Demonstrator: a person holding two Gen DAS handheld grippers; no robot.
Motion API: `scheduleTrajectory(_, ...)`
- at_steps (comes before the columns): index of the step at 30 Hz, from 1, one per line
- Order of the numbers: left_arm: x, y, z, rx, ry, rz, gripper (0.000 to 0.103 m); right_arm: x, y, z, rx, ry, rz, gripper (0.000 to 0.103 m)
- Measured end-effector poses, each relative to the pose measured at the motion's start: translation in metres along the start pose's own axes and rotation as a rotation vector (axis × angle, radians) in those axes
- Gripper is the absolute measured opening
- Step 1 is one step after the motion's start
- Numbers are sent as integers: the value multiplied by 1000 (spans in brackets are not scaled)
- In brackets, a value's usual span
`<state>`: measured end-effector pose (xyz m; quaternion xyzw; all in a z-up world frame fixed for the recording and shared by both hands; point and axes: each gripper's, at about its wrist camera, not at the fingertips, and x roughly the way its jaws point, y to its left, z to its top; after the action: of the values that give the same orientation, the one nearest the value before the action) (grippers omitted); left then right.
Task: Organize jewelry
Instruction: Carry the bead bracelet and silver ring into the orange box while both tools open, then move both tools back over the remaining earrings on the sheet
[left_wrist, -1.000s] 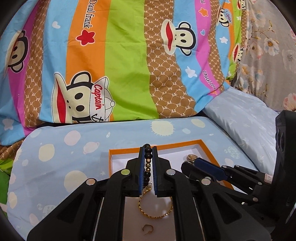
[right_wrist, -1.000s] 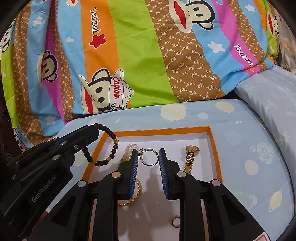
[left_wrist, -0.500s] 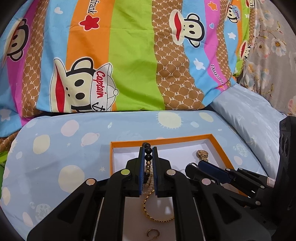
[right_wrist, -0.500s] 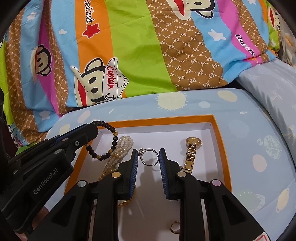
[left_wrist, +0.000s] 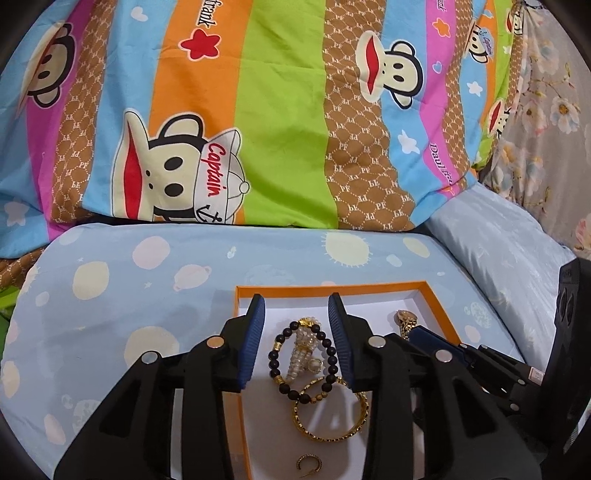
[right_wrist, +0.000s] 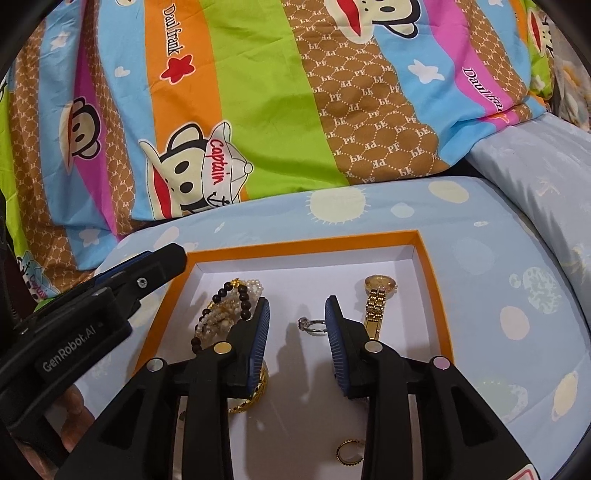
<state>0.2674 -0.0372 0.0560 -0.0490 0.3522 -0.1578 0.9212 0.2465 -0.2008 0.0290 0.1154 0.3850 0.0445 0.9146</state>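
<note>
Left gripper (left_wrist: 295, 332) hangs with its jaws spread wide over the orange-rimmed box (left_wrist: 439, 306), gripping nothing. Right gripper (right_wrist: 297, 325) is spread wide too, a silver ring (right_wrist: 313, 325) lying between its tips on the white floor. Nearest lies a small gold ring (right_wrist: 349, 451), then a gold bangle (left_wrist: 330, 413). On top sits a black bead bracelet (left_wrist: 303, 360) with gold spacers, draped across pearl strands (left_wrist: 304, 354). Farther right, a gold watch (right_wrist: 378, 301) lies flat. Behind, a cartoon-monkey quilt (left_wrist: 280, 110).
</note>
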Motion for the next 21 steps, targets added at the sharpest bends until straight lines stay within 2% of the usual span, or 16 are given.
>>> scheduleTrajectory(6,-34,8,11,-18,-57,-2,34,-39,-3,7,0,-84,-22,31)
scheduleTrajectory(11,-70,15,5,-13,-77,-11,34,-80,-3,-5,-10,-130,-25,31)
scheduleTrajectory(16,-99,22,-15,-19,-74,-18,34,-110,0,-33,-20,-124,-13,31)
scheduleTrajectory(21,-122,22,-39,-13,-51,-19,34,-125,7,-70,-27,-79,0,31)
